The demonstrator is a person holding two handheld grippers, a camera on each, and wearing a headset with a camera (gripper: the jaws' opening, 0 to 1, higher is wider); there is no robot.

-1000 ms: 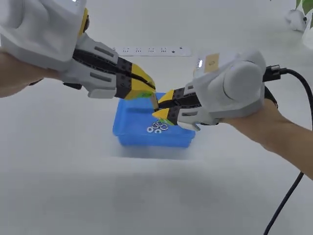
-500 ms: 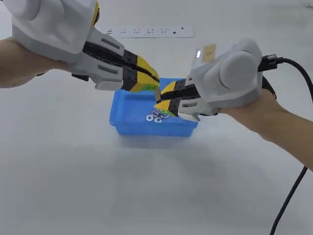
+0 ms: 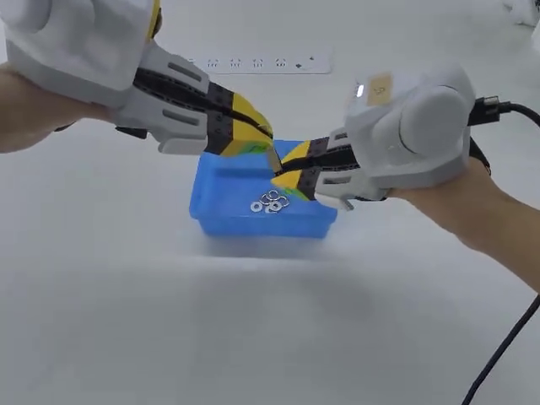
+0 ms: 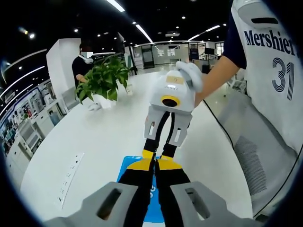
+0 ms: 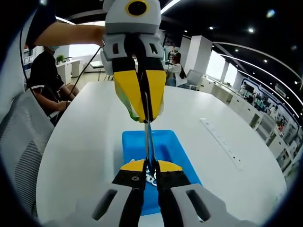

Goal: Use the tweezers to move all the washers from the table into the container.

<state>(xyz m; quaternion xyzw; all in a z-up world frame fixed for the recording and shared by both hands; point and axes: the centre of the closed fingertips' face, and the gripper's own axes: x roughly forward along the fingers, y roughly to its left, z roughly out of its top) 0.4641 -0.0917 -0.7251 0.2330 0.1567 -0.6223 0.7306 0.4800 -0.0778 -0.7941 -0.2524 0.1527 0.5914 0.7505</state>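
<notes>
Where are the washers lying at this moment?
In the head view the washers lie clustered inside the blue container, near its front wall, just below the meeting tips of the left claw and right claw.

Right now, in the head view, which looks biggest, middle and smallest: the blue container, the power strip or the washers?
1. blue container
2. power strip: about as long but thinner. It's farther away, so its real size is unsure.
3. washers

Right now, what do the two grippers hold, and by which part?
Both hold the tweezers: the left gripper is shut on one end, the right gripper on the other, over the blue container. Which end has the tips cannot be told.
</notes>
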